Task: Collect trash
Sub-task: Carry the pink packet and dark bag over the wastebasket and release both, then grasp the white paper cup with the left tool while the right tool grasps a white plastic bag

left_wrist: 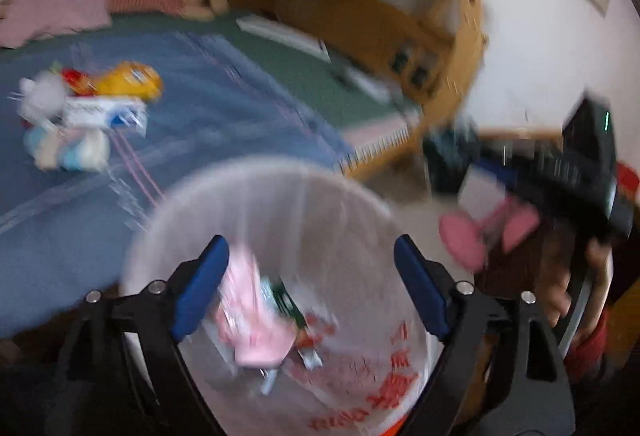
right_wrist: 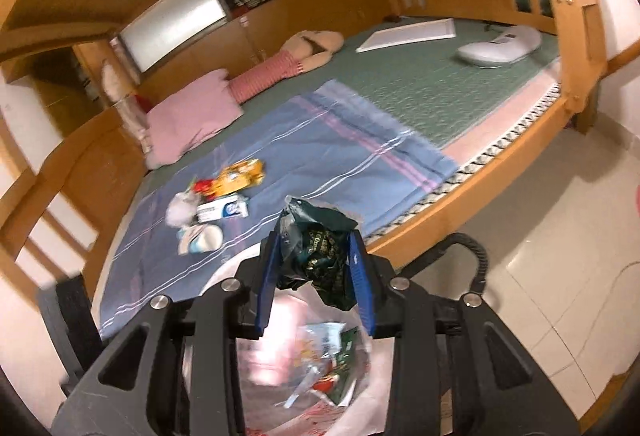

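Holding a crumpled dark green wrapper between its blue pads, our right gripper is clamped on it just above the mouth of the bag-lined bin. We judge the wrapper very light, thin and crackly, soft enough to fold under the pads and a little slick, so a pinch across the bunched middle (as now) suits it better than one at a loose edge. Its long axis runs roughly along the fingers, the torn top poking out past the tips toward the bed and the lower end hanging toward the bin.

Our left gripper hovers over the same bin with its jaws wide apart and nothing between them; a pink wrapper lies below in the bin among other scraps.

More trash waits on the blue blanket, well apart from the bin: a yellow snack bag, a white box, a wad of tissue and a pale blue-and-white packet, all close together. These look just as light, though the box is stiffer and should take a grip across its short sides.
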`<state>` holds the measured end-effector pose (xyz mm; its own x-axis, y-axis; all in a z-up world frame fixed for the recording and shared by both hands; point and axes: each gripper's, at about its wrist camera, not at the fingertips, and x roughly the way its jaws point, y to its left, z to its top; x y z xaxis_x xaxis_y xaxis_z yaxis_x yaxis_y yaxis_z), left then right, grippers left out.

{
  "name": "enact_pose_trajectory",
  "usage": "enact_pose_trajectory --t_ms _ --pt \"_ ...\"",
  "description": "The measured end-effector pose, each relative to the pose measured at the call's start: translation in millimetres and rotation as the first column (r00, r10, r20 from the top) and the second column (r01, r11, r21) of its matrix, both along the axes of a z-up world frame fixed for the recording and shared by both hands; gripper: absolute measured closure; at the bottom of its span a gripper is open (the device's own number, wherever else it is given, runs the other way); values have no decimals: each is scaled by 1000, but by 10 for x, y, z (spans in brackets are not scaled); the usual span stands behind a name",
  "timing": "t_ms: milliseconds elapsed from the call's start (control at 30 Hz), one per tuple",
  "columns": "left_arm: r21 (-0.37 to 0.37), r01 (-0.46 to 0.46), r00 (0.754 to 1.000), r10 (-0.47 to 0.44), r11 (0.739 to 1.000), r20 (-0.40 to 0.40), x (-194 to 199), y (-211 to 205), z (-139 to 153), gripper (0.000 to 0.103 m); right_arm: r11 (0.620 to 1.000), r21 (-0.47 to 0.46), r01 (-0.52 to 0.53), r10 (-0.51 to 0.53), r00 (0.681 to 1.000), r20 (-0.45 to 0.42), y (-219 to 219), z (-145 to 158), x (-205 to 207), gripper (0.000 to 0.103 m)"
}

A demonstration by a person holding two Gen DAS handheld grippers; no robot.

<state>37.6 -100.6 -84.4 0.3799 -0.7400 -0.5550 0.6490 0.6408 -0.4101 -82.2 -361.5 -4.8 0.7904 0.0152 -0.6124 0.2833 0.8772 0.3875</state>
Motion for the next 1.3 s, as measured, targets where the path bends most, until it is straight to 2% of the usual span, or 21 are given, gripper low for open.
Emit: enact_pose_trajectory --t_ms 67,100,133,167,233,267,300,467,500,567,633,667,700,733,800,900,1033,1100,1200,1267,1300 --pt "-30 -114 993 115 993 37 128 192 117 15 999 -3 -33 33 999 -11 79 -1 39 68" --pt "-21 -218 974 219 976 63 230 312 171 12 997 -5 -74 74 996 -41 149 -39 106 66" --pt "0 -279 958 278 960 75 296 364 194 11 996 -7 -93 92 994 -66 188 -64 149 59" --pt "37 -360 930 355 932 94 407 429 204 11 992 -14 -126 124 985 -120 260 -135 229 53" --pt "101 -507 860 494 856 124 628 588 179 11 990 -24 -137 132 980 -152 347 -199 300 23" --pt "125 -565 825 554 815 116 755 684 145 10 991 -25 -133 128 981 -148 368 -209 306 21" --pt "150 -620 784 615 770 83 907 824 90 10 990 -9 -137 135 982 -130 389 -203 350 19" --pt "213 -776 590 803 594 -87 1428 1429 -130 10 980 7 -197 197 974 -114 589 -139 697 19" --pt "218 -802 550 830 557 -94 1494 1537 -163 10 973 -19 -230 227 968 -108 711 -98 895 19" --pt "216 -842 489 868 495 -83 1536 1717 -213 6 962 -60 -267 259 959 -114 862 -80 1142 19" --pt "232 -876 420 905 422 -60 1510 1897 -342 6 941 -110 -320 302 941 -154 1123 -96 1574 19" --pt "276 -881 380 922 385 -73 1492 2002 -466 6 929 -109 -354 331 924 -190 1277 -145 1857 19" --pt "310 -874 356 927 374 -115 1502 2096 -560 6 918 -84 -388 364 907 -213 1402 -196 2095 19" --pt "314 -872 336 925 376 -176 1486 2191 -631 6 911 -62 -407 385 896 -221 1479 -236 2243 19" --pt "263 -888 302 911 376 -281 1418 2374 -734 6 895 -11 -446 431 870 -239 1759 -371 2723 19" --pt "285 -894 281 927 347 -247 1390 2496 -761 6 878 -8 -479 462 851 -249 2130 -500 3219 19" --pt "263 -895 290 919 359 -268 1400 2564 -777 6 878 35 -478 468 838 -280 2638 -787 3930 19" --pt "247 -882 336 903 402 -270 1469 2471 -746 6 899 35 -436 422 845 -329 2765 -967 4169 19" --pt "247 -862 393 892 442 -225 1527 2303 -696 6 916 22 -400 374 834 -407 2869 -1284 4408 19" --pt "253 -854 413 888 455 -205 1552 2230 -682 6 912 15 -410 378 826 -419 2872 -1355 4429 45" --pt "256 -848 421 883 464 -206 1572 2201 -688 6 907 28 -420 391 814 -429 2835 -1391 4422 65"
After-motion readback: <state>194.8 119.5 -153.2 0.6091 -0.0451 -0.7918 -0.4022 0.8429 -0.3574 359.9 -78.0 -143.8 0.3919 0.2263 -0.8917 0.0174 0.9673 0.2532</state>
